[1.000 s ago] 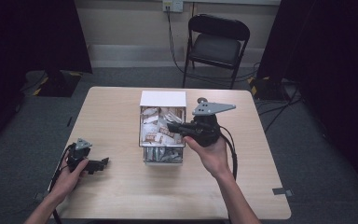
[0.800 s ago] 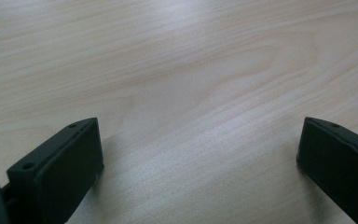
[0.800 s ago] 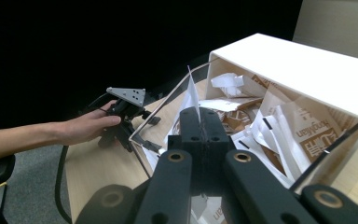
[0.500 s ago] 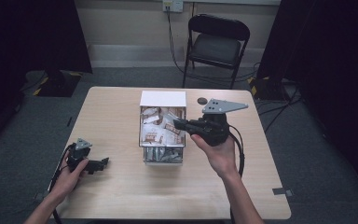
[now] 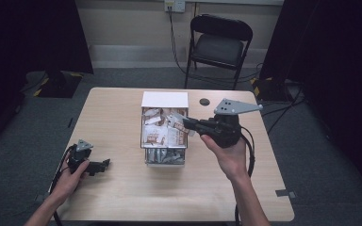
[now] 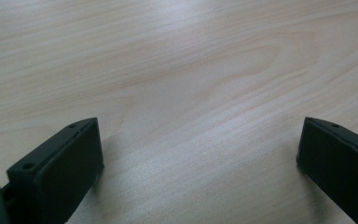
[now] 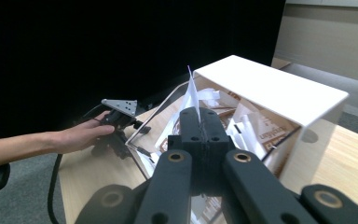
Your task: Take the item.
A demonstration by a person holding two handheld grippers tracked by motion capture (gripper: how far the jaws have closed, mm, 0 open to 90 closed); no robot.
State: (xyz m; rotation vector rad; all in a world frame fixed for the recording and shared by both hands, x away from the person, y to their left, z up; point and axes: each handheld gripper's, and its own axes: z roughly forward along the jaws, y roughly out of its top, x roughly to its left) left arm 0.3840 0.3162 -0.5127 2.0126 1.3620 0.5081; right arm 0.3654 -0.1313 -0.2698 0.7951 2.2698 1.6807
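Your right gripper hangs over the right side of the clear box at the middle of the table, its grey plate up and its jaws pointing left. From the high view you can only make out a pale packet at the jaw tips. The right gripper view settles it: your right gripper has its jaws pressed together on a thin white packet that stands upright above them, lifted over the other packets lying loose in the box. That view also shows the box's white lid on the far end, and the clear wall nearer your other hand.

Your left gripper rests on the near left part of the table, well apart from the box, with your left hand around it. From above its jaws are too small to judge. The left gripper view shows them spread wide, one black jaw at each lower corner and bare wood between them, with nothing held. In the right gripper view you see that left hand and its gripper farther off, beyond the box, with its cable trailing down off the table edge.

A black folding chair stands on the floor beyond the far edge of the table.
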